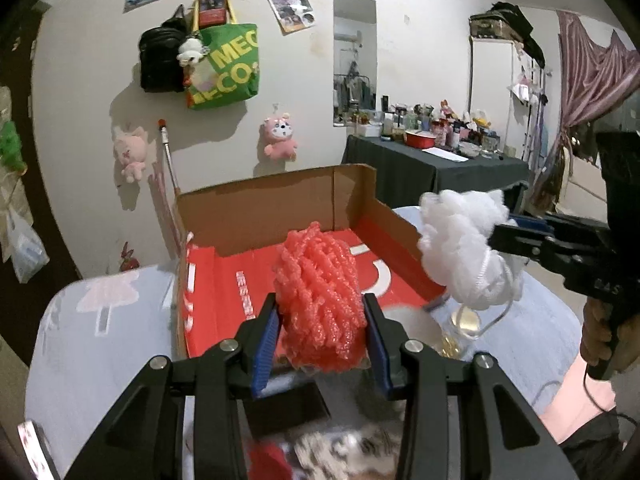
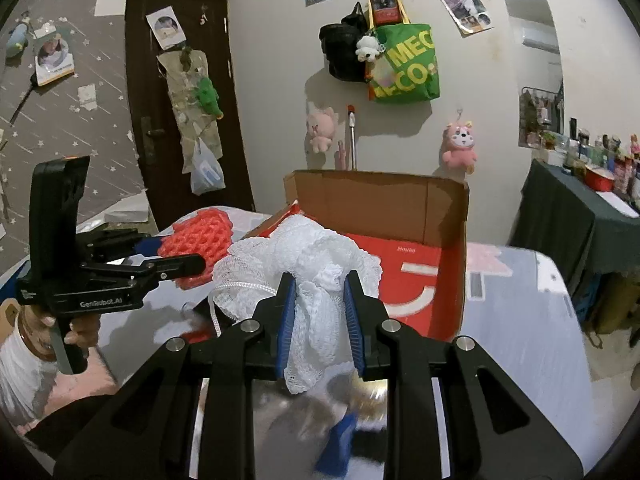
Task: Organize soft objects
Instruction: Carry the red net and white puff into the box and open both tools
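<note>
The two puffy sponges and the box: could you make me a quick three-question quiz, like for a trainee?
1. True or false: the left gripper is shut on the coral mesh sponge.
2. What does the right gripper hold? A) a plush toy B) the white mesh sponge C) nothing
3. Fill in: the cardboard box has a ___ floor.

Key: 1 true; 2 B; 3 red.

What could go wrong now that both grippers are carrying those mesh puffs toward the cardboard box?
The white mesh bath puff is pinched only by a loose fold in the right gripper, so it might slip out. Its white cord loop dangles near the clear glass jar and could snag. The left gripper holds the coral foam net more securely.
</note>
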Demonstrator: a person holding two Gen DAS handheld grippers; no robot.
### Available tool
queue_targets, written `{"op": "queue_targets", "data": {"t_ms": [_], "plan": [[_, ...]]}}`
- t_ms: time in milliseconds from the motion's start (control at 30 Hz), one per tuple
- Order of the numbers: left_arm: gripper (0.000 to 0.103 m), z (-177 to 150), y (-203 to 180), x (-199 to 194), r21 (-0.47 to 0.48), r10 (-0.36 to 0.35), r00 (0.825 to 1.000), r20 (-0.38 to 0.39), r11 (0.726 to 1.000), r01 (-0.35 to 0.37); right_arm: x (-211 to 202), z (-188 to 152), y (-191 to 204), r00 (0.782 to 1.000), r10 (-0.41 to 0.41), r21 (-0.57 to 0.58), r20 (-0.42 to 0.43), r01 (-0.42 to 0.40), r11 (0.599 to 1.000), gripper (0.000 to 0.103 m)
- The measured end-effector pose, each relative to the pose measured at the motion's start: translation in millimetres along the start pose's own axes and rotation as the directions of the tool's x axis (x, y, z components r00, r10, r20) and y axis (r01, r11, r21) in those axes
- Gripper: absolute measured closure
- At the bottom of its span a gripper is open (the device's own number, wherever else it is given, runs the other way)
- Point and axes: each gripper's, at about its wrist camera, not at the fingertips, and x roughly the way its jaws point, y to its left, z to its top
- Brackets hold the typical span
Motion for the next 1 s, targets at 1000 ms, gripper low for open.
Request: {"op": "queue_targets", "data": {"t_ms": [1000], "plan": [[0.06, 54, 71, 274, -0.012, 0.074, 0.936, -0.345, 0.996, -0.083, 292, 65, -103, 0.872, -0.217, -0.005, -0.438, 0.239, 0.971, 0.081]]}}
